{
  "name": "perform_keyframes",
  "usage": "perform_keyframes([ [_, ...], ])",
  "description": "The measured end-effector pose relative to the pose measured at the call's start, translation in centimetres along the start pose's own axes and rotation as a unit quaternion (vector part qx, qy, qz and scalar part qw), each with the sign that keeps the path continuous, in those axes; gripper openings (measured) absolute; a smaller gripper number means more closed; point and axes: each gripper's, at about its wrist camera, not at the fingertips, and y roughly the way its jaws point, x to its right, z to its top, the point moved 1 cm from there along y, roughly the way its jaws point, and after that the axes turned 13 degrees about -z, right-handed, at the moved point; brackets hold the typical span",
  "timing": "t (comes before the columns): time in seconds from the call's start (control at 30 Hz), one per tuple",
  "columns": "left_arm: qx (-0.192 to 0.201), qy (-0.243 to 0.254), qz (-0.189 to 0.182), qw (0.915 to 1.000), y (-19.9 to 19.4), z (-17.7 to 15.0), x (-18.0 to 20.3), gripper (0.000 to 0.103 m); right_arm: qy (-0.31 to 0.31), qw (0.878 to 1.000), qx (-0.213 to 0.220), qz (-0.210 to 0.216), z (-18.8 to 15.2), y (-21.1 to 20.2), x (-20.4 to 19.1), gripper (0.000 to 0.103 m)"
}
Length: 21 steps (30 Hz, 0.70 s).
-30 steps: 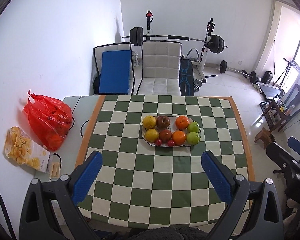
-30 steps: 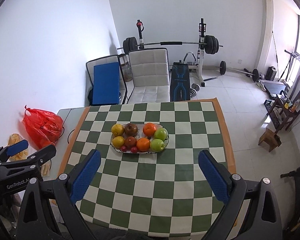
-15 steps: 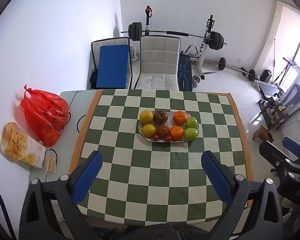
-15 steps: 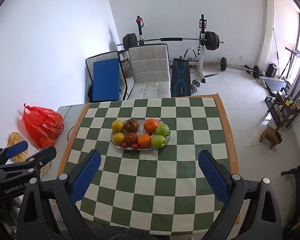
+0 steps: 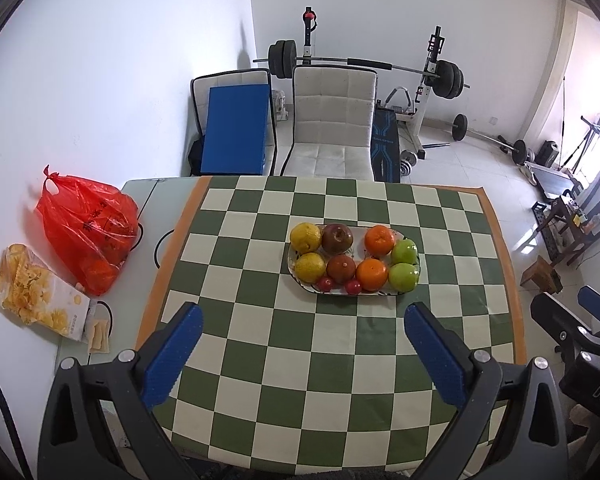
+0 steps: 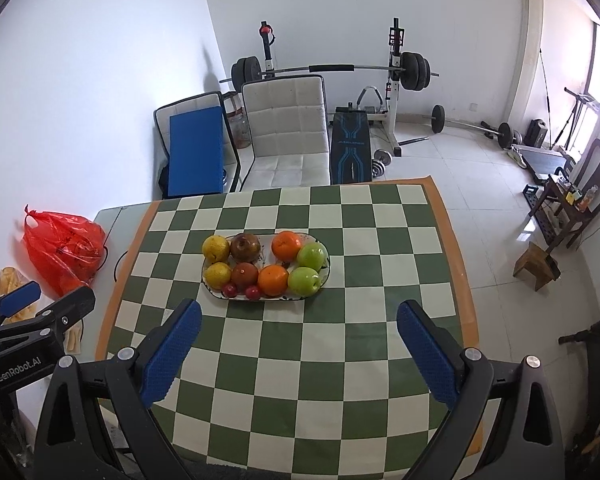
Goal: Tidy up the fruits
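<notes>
Green and white squares fill more of my view now, since both my claws [image 5: 302, 334] [image 6: 298, 330] pulled back and up. They stay spread wide, holding nothing. Fruits sit sorted on the plate [image 5: 380, 293] mid-table, so I think I'm done

A plate [image 5: 380, 293] of fruit lies on the bench [image 5: 340, 360] ahead of the left claw [image 5: 302, 312], between its two fingers' lines and well apart from them; from the right claw [image 6: 299, 314] it lies ahead and to the left. Left of the plate, off the cloth [image 5: 260, 320], a bag [image 5: 86, 228] sits on the bench with a snack box [image 5: 36, 304] in front of it. Behind the bench stand two chairs [image 5: 332, 128], with a barbell rack [image 5: 432, 76] behind them.
</notes>
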Motion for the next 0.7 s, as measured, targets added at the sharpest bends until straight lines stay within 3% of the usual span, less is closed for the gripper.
perform_keyframes([
  [0.33, -0.028, 0.006, 0.010, 0.9995, 4.5, -0.3, -0.8, 0.103, -0.015, 1.000, -0.015, -0.008, 0.0, 5.8, -1.6, 0.100],
  [0.7, -0.028, 0.012, 0.020, 0.9993, 6.2, -0.3, -1.1, 0.103, -0.027, 0.999, -0.026, -0.016, 0.2, 9.0, -2.2, 0.100],
])
